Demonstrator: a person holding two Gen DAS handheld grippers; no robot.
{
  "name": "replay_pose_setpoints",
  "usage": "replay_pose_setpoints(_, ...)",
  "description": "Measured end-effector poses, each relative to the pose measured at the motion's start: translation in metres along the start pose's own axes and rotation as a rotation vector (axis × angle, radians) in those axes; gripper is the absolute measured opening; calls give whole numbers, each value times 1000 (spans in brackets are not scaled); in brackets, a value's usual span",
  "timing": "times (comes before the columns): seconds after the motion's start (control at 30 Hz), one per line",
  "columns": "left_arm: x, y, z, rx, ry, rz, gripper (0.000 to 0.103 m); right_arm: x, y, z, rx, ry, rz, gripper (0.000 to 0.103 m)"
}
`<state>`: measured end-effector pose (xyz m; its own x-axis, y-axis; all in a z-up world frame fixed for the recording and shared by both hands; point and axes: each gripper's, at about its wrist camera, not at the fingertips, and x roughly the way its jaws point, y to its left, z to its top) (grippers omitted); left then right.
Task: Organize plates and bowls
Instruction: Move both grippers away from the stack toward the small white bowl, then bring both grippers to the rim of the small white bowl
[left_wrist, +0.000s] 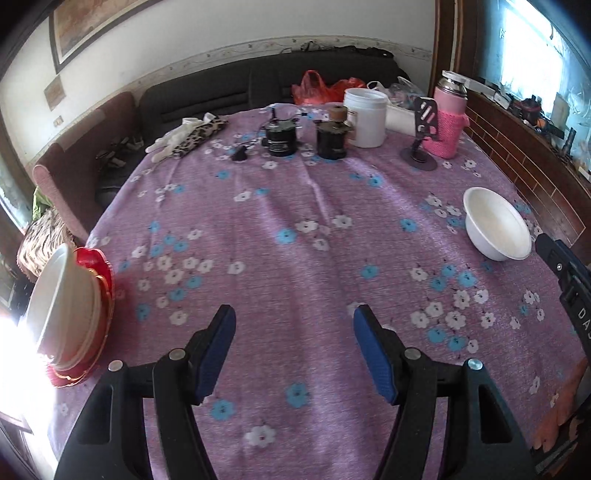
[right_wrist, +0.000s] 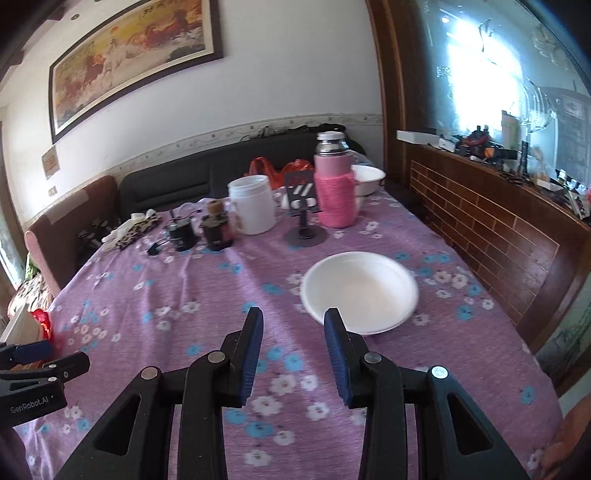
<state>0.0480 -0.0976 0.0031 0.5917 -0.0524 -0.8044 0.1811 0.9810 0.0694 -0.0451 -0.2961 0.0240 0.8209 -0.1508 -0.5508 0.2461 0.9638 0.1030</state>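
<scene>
A white bowl (right_wrist: 360, 291) sits alone on the purple flowered tablecloth, just beyond my right gripper (right_wrist: 293, 325), which is open and empty; its right fingertip reaches the bowl's near rim. The same bowl shows at the right in the left wrist view (left_wrist: 496, 223). At the table's left edge a stack of white bowls (left_wrist: 61, 299) rests on red plates (left_wrist: 99, 269). My left gripper (left_wrist: 293, 321) is open and empty above the cloth, to the right of that stack. The left gripper also shows at the left edge of the right wrist view (right_wrist: 37, 356).
At the table's far side stand a pink-sleeved flask (left_wrist: 448, 114), a white jar (left_wrist: 365, 116), a phone stand (left_wrist: 423, 147), two dark small devices (left_wrist: 280, 138) and a leopard-print pouch (left_wrist: 197, 136). Another white bowl (right_wrist: 367, 179) is behind the flask. A wooden cabinet (right_wrist: 498, 236) borders the right side.
</scene>
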Motion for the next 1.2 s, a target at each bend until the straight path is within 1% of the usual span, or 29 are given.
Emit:
replay_pose_setpoints(0.1,14,-27,9,33,20,-21,65,6,-38,8,47,2,-42,38)
replay_pose_setpoints(0.27,32,-62,21,70,39,-44,65,24,-80,18,108,12,-91,39)
replay_pose_setpoints(0.53,51,-97,32,107,62,-58,65,47,-121,25,203,18,-113,39)
replay_pose_setpoints(0.67,59,-112,39,123,65,-63,65,62,-136,24,263,50,-90,43)
replay_pose_setpoints(0.8,69,-126,48,129,80,-83,65,81,-147,27,321,122,-39,43)
replay_pose_setpoints(0.93,80,-136,55,129,101,-93,65,100,-155,35,352,193,4,43)
replay_pose_setpoints(1.03,85,-141,61,125,111,-104,65,111,-163,41,403,217,27,43)
replay_pose_setpoints(1.1,87,-143,67,115,122,-126,65,116,-168,41,435,214,48,43)
replay_pose_setpoints(1.2,89,-145,78,93,123,-151,65,120,-173,33,469,206,71,47)
